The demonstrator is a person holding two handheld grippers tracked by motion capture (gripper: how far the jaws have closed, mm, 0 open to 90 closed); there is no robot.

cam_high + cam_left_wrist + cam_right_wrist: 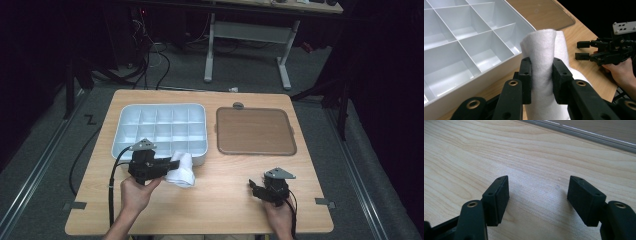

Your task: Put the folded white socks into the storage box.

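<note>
The left gripper (541, 80) squeezes a rolled white cloth (544, 50) just beside the divided tray (474, 42), probably to put it inside; the right gripper (537, 200) rests with fingers apart, empty, over the surface (499, 145).

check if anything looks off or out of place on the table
Nothing looks spilled or damaged. The white cloth is bunched up in the left gripper, beside the white divided tray, whose compartments look empty. The clear lid lies flat next to the tray. The right gripper is open over bare table.
</note>
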